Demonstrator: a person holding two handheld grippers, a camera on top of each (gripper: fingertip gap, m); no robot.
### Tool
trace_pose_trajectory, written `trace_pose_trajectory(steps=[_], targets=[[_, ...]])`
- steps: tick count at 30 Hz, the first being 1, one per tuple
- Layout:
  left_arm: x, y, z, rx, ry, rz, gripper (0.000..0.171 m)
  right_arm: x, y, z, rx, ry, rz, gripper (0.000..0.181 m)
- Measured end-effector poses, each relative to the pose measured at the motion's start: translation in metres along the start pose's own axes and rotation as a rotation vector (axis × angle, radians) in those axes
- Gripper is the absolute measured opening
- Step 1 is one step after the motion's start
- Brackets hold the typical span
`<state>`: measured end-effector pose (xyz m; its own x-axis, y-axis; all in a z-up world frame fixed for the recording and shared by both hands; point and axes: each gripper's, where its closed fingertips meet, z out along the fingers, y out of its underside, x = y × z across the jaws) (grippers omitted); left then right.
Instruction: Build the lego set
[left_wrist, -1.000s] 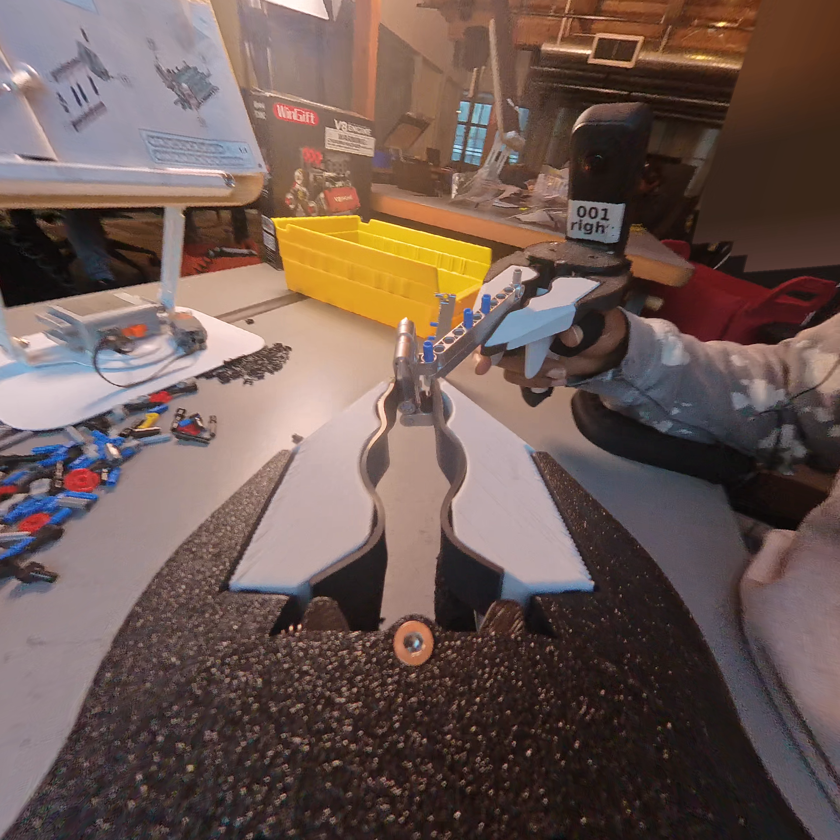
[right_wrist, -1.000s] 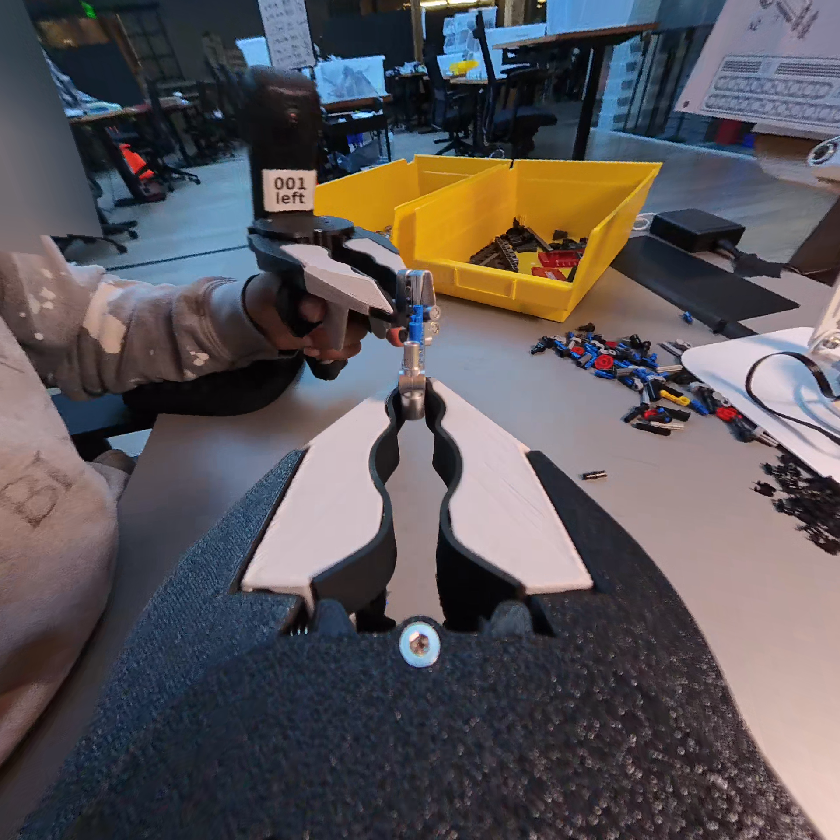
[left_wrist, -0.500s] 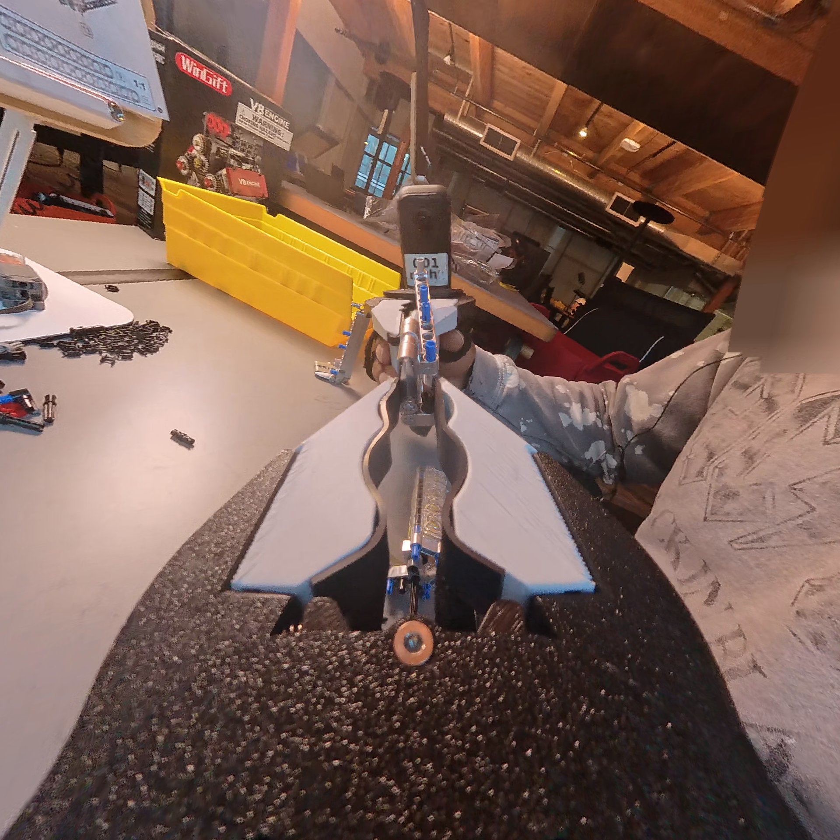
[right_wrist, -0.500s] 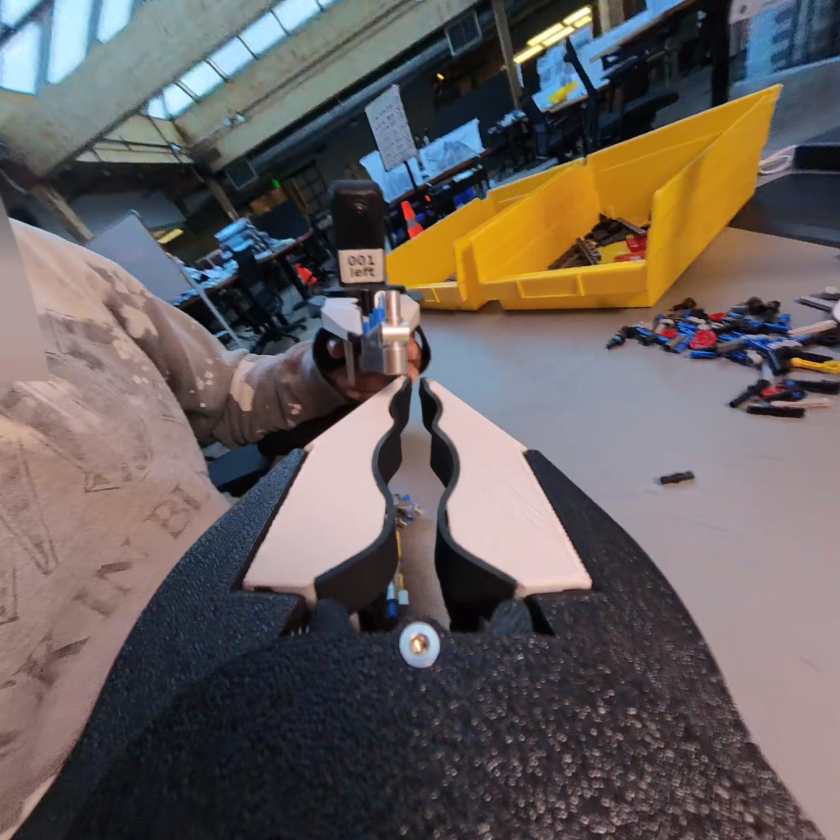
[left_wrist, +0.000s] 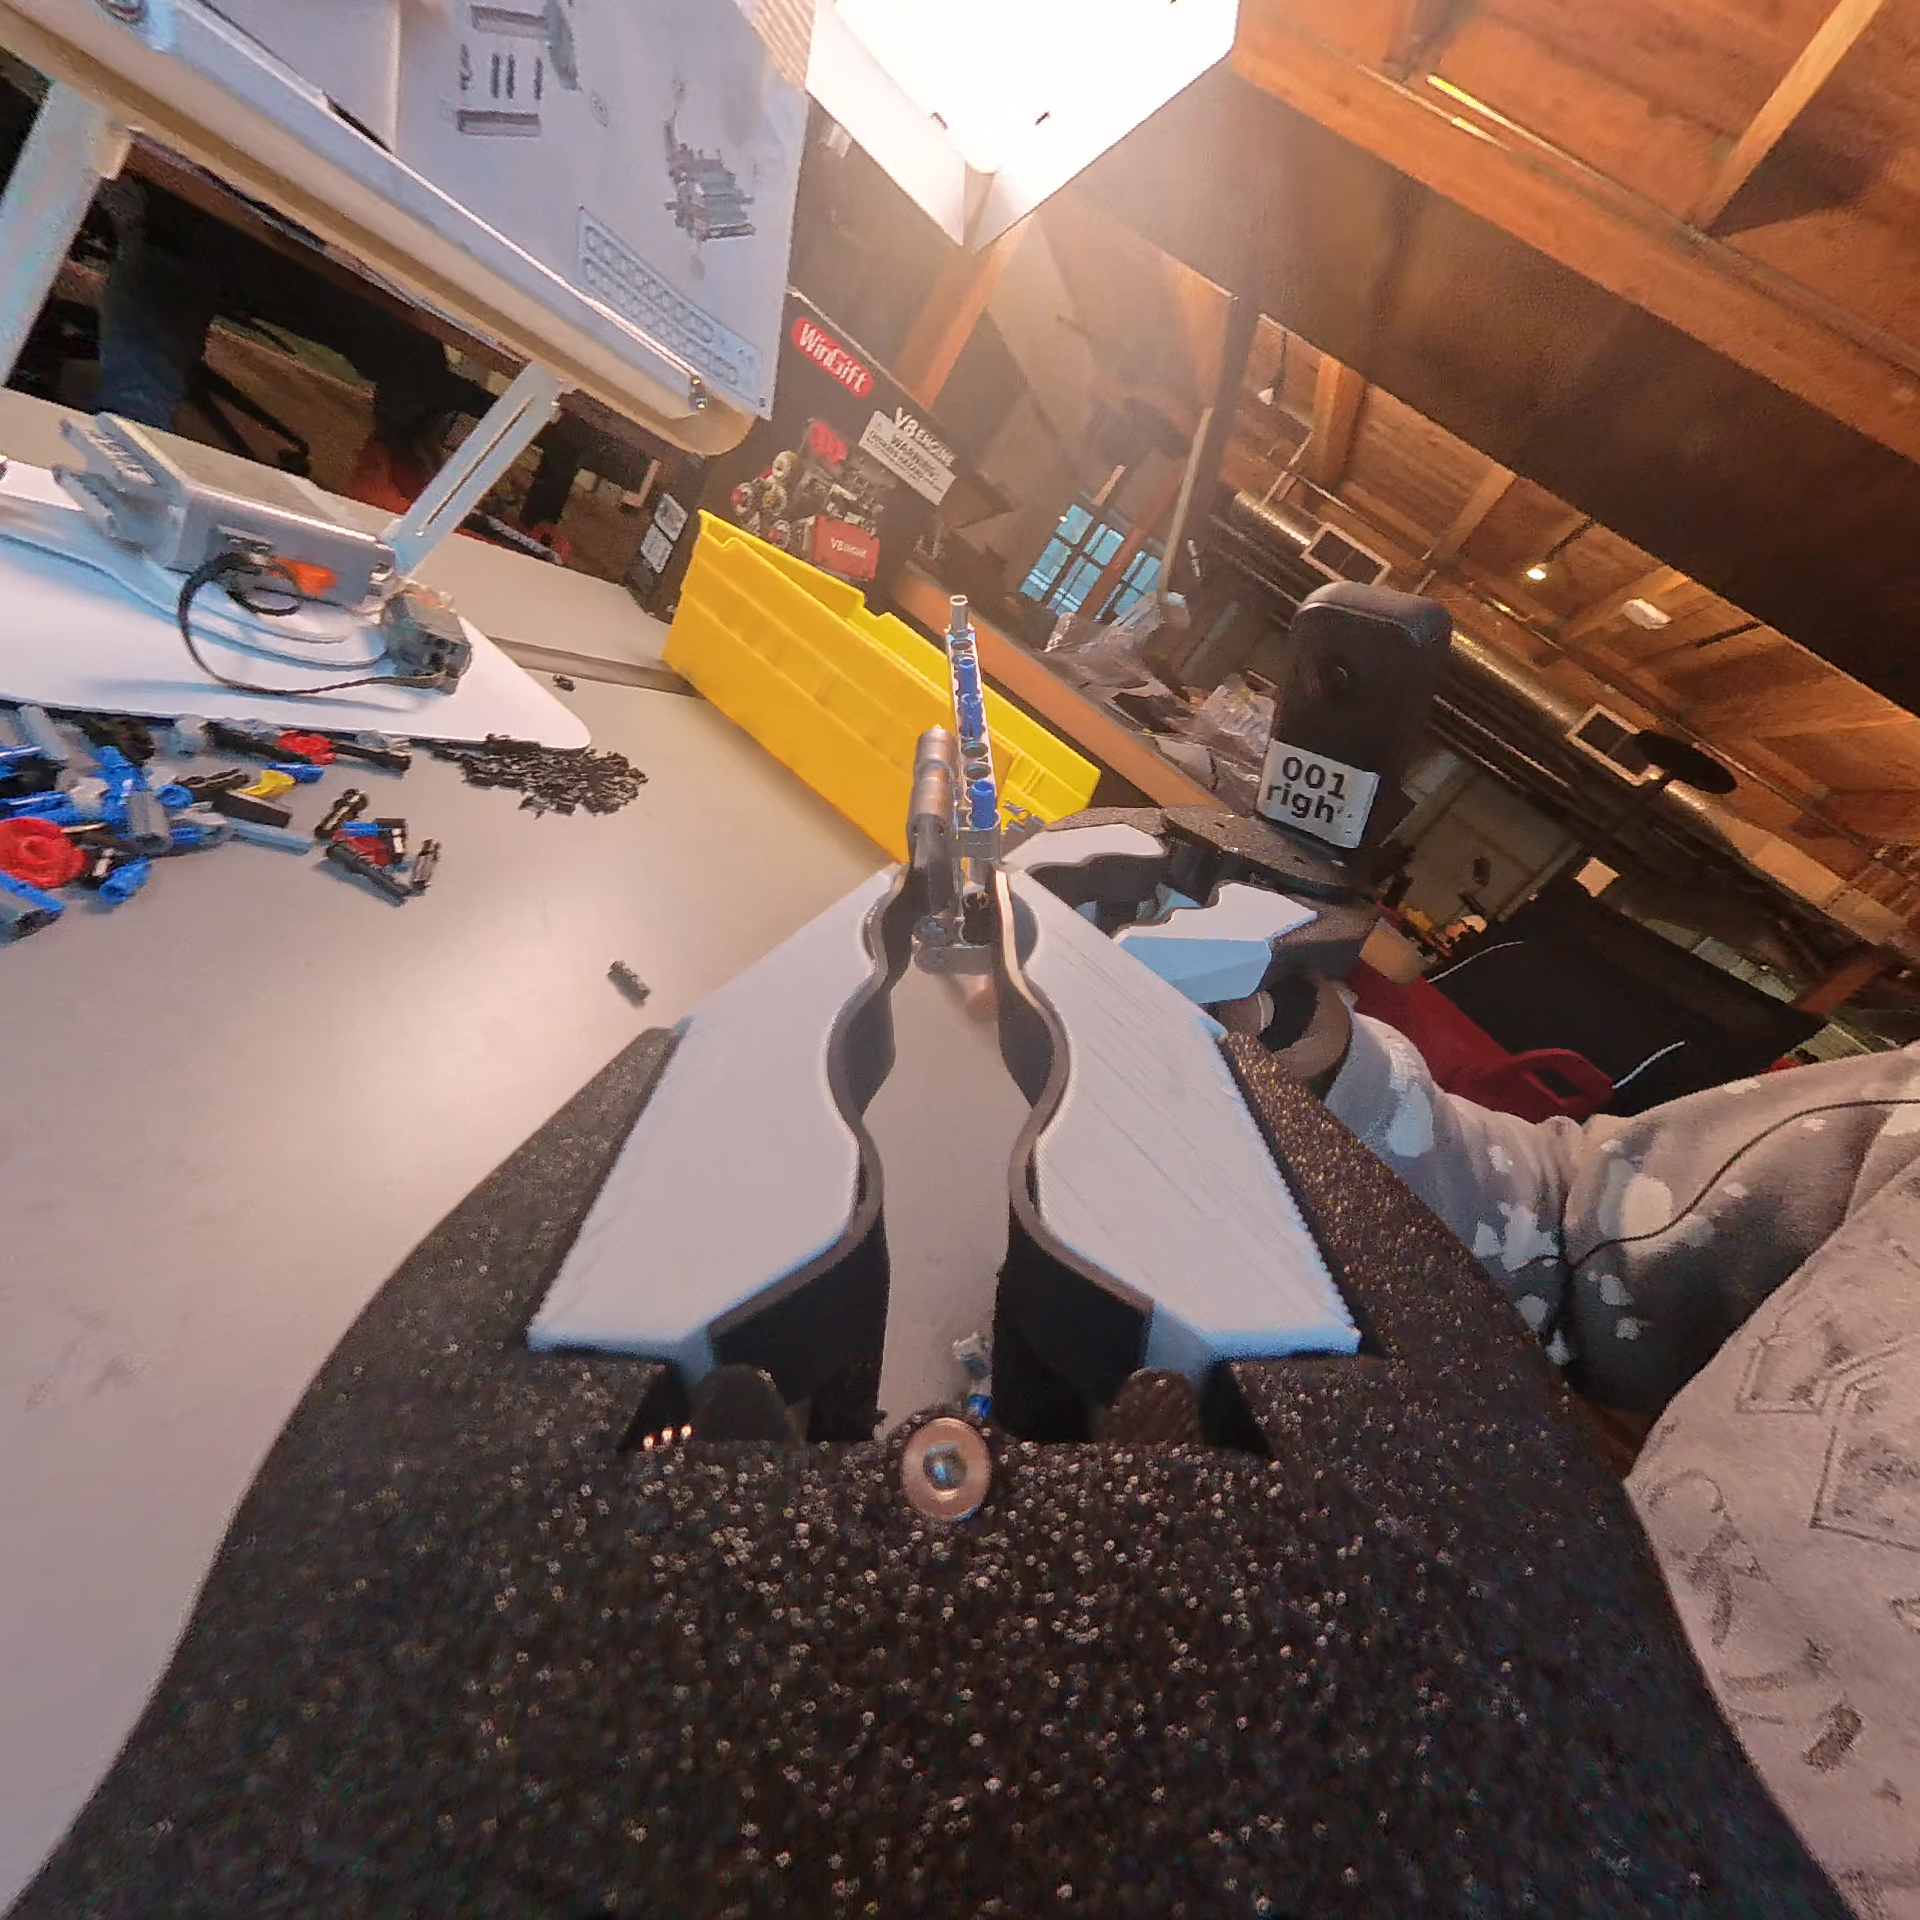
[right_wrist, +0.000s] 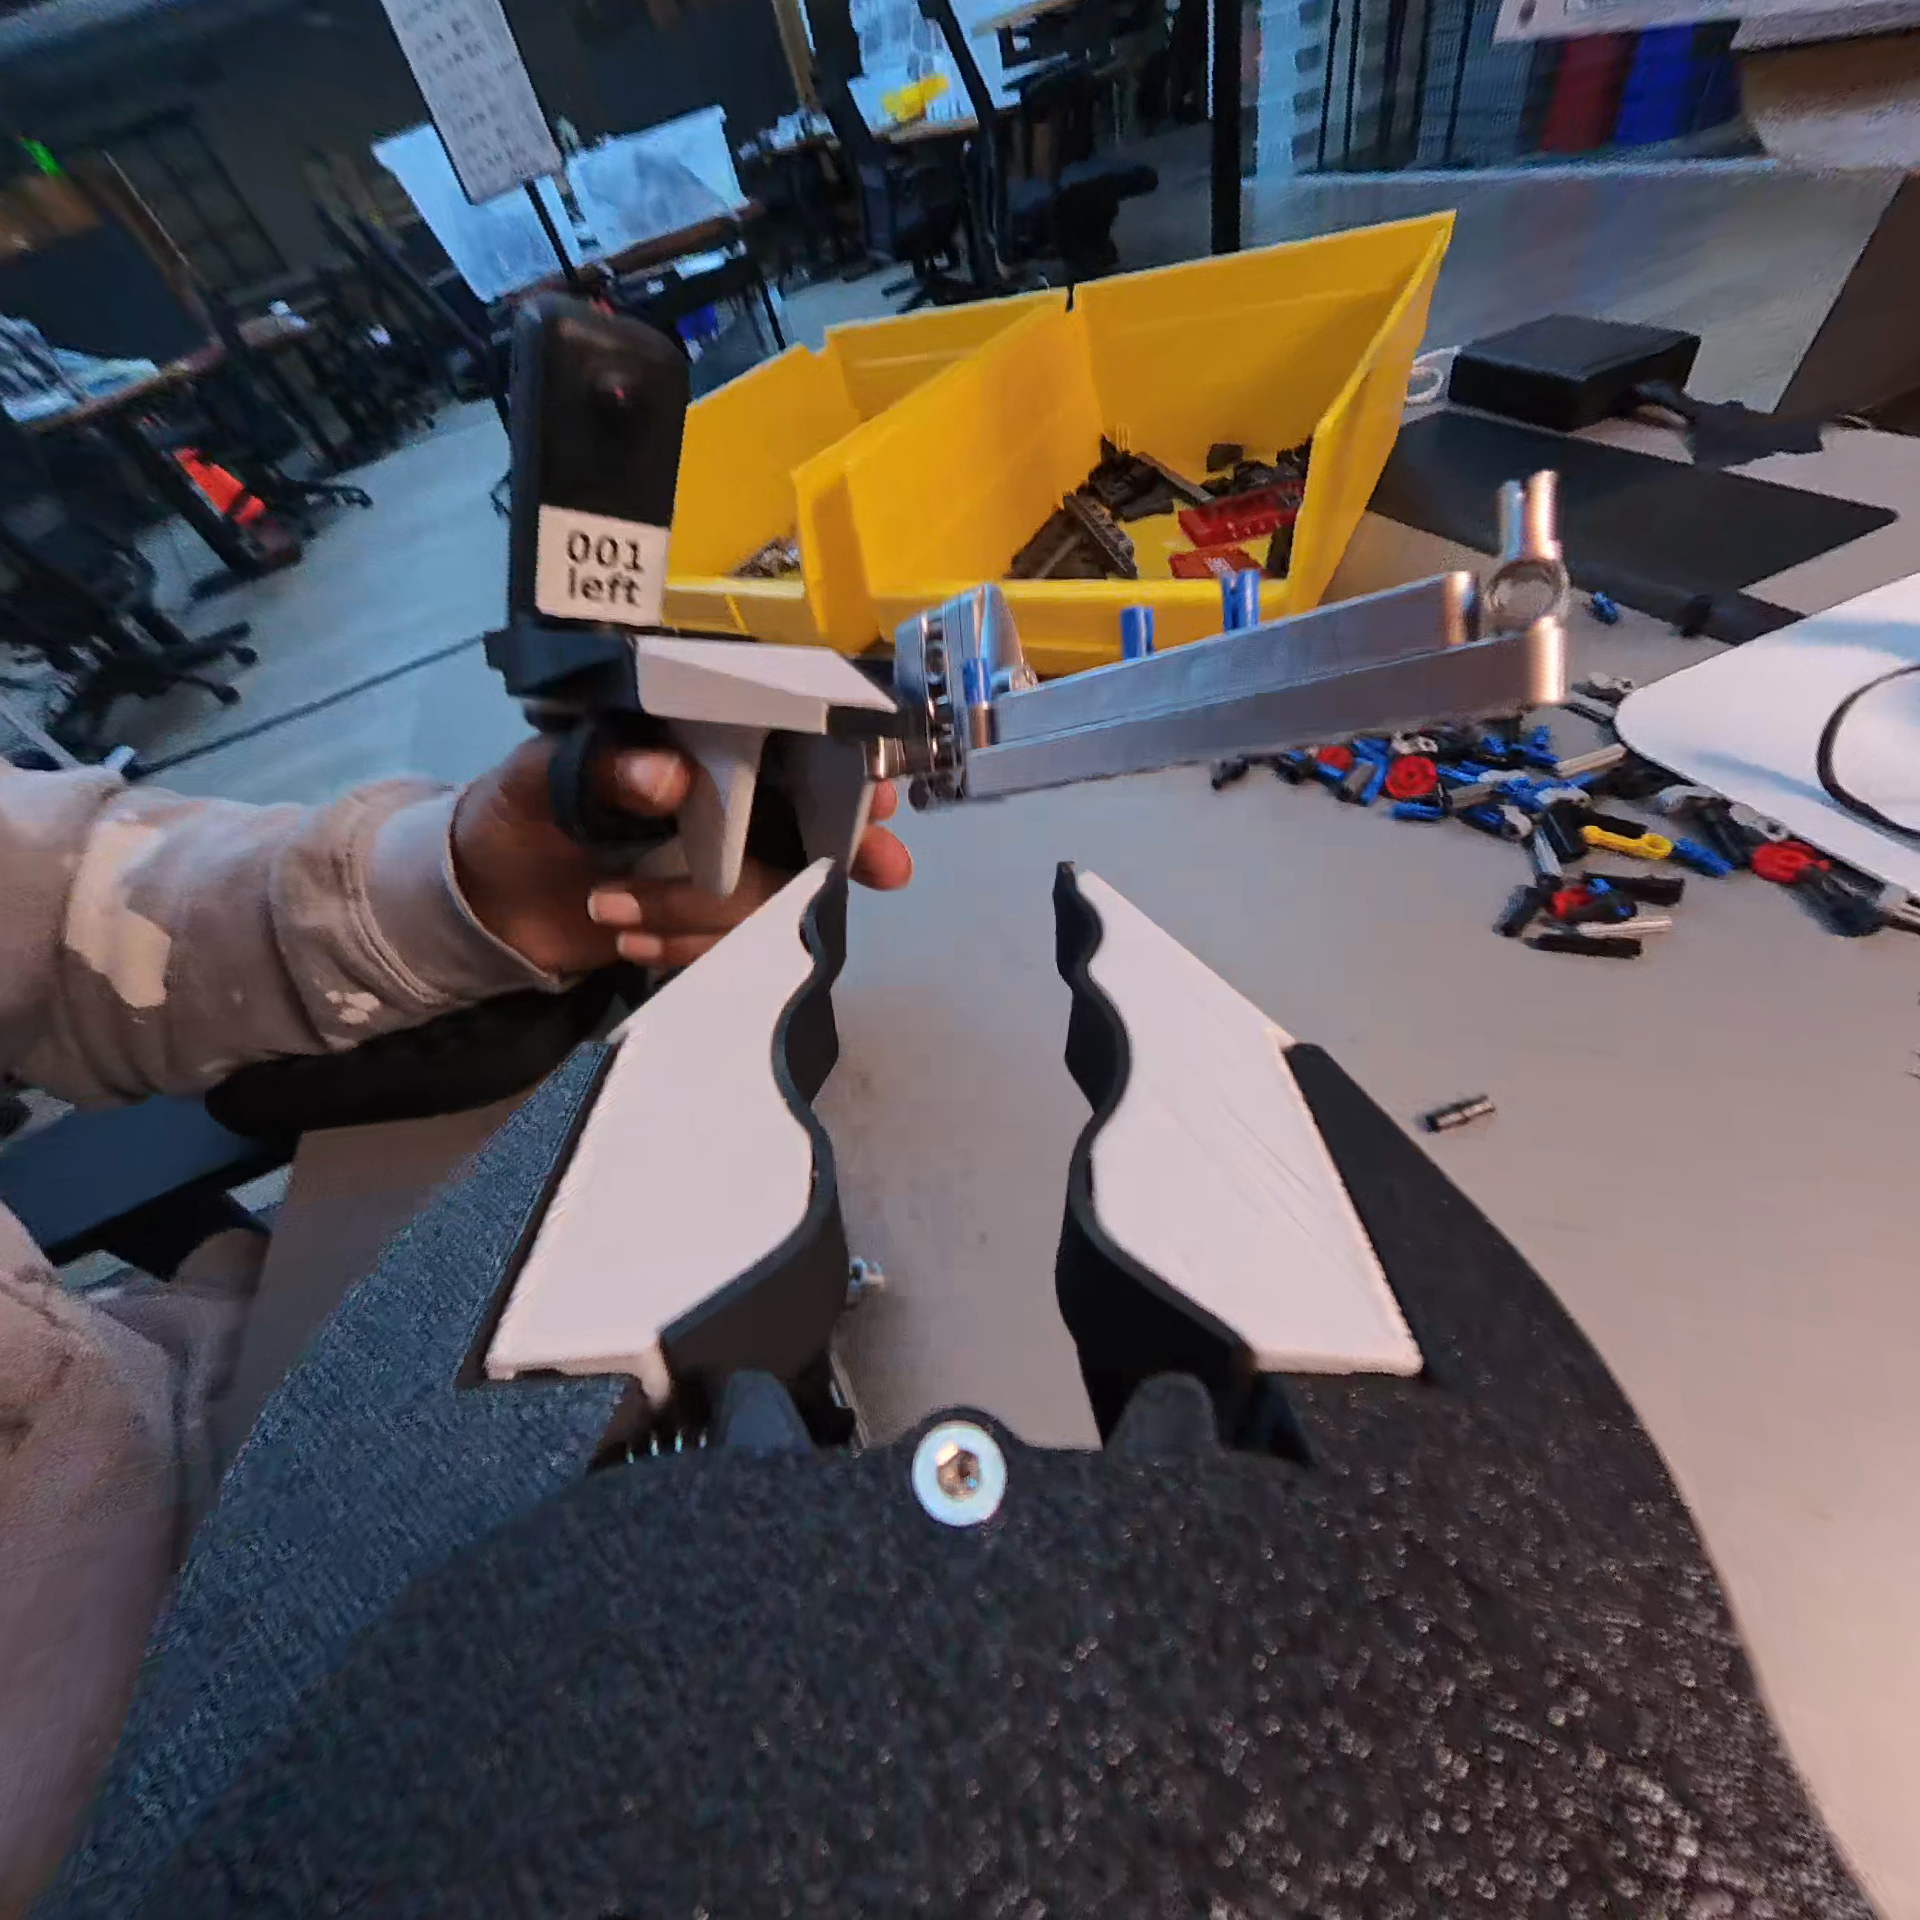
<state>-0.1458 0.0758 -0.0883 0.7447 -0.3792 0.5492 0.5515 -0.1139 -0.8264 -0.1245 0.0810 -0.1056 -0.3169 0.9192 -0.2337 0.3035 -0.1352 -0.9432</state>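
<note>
My left gripper is shut on one end of a long grey beam assembly with blue pins and holds it above the grey table. In the right wrist view the left gripper holds the assembly level, pointing right, with a grey connector at its far end. My right gripper is open and empty, just below and in front of the left gripper. It also shows in the left wrist view, open, to the right of my fingers.
Yellow bins with dark and red parts stand behind. Loose blue, red and black pieces lie at right, a small black pin nearer. A white stand base with a grey motor box and an instruction sheet are at left. Left and right tips are no more than a few centimetres apart.
My right gripper has let go of the beam assembly, opened and drawn back. The left gripper still holds it and has swung it sideways over the table.
</note>
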Motion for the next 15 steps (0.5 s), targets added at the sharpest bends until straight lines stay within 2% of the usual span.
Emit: trace_pose_trajectory(steps=[2, 3, 5, 6, 10, 15], targets=[[0.010, 0.002, 0.004, 0.004, 0.042, 0.007, 0.012, -0.006, -0.016, -0.003, 0.088, -0.044, 0.045, 0.042], [0.015, 0.004, 0.005, -0.001, 0.062, 0.011, 0.012, -0.008, -0.023, -0.006, 0.126, -0.074, 0.079, 0.037], [0.024, 0.007, 0.007, -0.009, 0.106, 0.018, 0.012, -0.009, -0.030, -0.012, 0.166, -0.125, 0.127, 0.012], [0.028, 0.011, 0.009, -0.034, 0.127, 0.020, 0.012, -0.013, -0.030, -0.015, 0.165, -0.170, 0.122, 0.010], [0.027, 0.030, 0.009, -0.159, 0.133, 0.070, 0.012, -0.020, -0.017, -0.020, 0.018, -0.266, 0.083, 0.008], [0.033, 0.039, 0.001, -0.271, 0.189, 0.092, 0.014, -0.028, 0.004, -0.024, -0.106, -0.405, 0.185, 0.007]])
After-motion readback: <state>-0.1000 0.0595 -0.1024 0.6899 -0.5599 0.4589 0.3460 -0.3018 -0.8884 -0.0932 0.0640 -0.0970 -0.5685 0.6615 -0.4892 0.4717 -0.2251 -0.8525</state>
